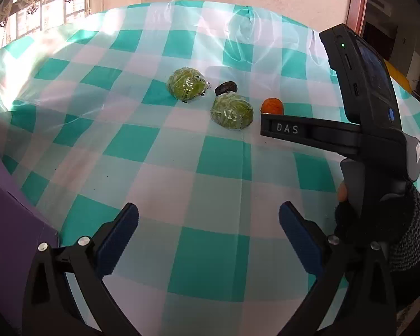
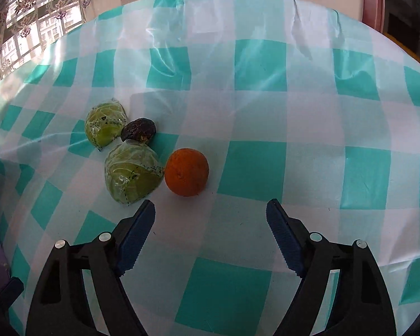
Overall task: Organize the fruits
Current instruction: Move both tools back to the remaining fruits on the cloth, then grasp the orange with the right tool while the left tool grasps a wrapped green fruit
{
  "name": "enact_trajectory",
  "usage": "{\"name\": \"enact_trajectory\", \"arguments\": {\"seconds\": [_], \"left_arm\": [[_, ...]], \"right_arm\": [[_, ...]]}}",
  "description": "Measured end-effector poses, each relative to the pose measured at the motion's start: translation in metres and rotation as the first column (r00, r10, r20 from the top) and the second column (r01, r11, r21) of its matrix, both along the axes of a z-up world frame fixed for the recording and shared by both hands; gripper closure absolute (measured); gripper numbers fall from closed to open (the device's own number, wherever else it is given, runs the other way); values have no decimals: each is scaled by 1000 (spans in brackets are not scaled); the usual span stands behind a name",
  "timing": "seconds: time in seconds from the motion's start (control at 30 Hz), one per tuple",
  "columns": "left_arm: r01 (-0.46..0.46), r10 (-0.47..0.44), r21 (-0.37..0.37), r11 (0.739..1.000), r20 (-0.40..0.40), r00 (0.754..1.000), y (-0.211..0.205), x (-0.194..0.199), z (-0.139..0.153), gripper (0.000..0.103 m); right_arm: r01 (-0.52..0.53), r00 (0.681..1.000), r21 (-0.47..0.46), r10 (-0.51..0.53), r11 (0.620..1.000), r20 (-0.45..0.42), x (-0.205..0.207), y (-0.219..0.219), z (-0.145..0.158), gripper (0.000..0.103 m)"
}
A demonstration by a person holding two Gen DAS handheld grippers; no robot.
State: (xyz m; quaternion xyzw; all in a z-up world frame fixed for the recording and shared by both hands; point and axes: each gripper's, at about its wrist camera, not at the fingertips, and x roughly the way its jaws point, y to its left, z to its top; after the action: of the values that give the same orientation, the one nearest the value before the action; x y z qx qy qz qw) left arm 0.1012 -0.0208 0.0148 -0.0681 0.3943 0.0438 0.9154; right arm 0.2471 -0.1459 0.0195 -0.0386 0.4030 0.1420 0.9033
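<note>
An orange lies on the checked tablecloth just ahead of my open, empty right gripper, slightly left of its centre. Beside it are a green fruit in plastic wrap, a second wrapped green fruit and a dark avocado between them. In the left wrist view the same wrapped fruits, the avocado and the orange lie far ahead. My left gripper is open and empty over bare cloth. The right gripper's body stands at the right there.
A purple box sits at the left edge beside my left gripper. The teal and white checked cloth covers the round table. A window with a lace curtain is at the far left, a wall behind.
</note>
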Motion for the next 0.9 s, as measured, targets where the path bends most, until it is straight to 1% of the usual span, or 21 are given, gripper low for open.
{"name": "enact_trajectory", "arguments": {"seconds": [0.07,0.1,0.17,0.2,0.23,0.27,0.3,0.33,0.4,0.47,0.5,0.53,0.6,0.67,0.73,0.9], "left_arm": [[-3,3,-18,1000,4,1000,1,11,0,2],[0,0,-25,1000,5,1000,1,16,0,2],[6,-6,-23,1000,-10,1000,1,28,-2,2],[7,-8,-24,1000,-18,1000,2,35,-3,2],[5,-6,-26,1000,-21,1000,3,40,-4,2],[1,-2,-28,1000,-20,1000,4,46,-4,2],[-3,2,-30,1000,-22,1000,6,53,-5,2],[-9,8,-33,999,-26,1000,7,59,-5,2],[-26,25,-40,999,-33,999,10,72,-7,2],[-34,33,-46,998,-27,999,11,85,-6,2],[-38,37,-44,998,-23,999,11,93,-6,2],[-38,38,-40,998,-21,999,11,99,-6,2],[-29,29,-29,999,-23,999,7,114,-6,2],[-17,16,-34,999,-32,999,4,127,-7,2],[-25,23,-42,999,-39,999,6,139,-7,2],[-47,44,-21,999,-108,993,10,164,-14,2]], "right_arm": [[-21,1000,-7,21,1000,-8,8,5,-1,34],[-32,999,-6,32,999,-11,11,7,-1,35],[-37,999,-10,37,999,-34,18,9,-4,47],[-40,999,-5,40,999,-30,20,9,-4,47],[-50,998,12,50,999,-33,22,9,-3,51],[-56,998,35,57,998,-32,24,7,-3,61],[-66,997,82,69,994,-35,25,3,-2,69],[-55,997,124,61,991,-45,27,-3,-2,70],[4,998,229,11,973,-65,30,-23,-4,70],[78,995,343,-52,936,-83,32,-47,-6,70],[104,994,367,-82,925,-75,31,-54,-5,70],[111,994,378,-94,919,-63,30,-57,-4,71],[109,994,371,-93,922,-61,32,-54,-2,71],[110,994,374,-92,921,-67,34,-52,-2,71],[109,994,389,-92,915,-61,33,-55,-2,70],[109,994,402,-96,909,-52,31,-58,-2,70]]}}
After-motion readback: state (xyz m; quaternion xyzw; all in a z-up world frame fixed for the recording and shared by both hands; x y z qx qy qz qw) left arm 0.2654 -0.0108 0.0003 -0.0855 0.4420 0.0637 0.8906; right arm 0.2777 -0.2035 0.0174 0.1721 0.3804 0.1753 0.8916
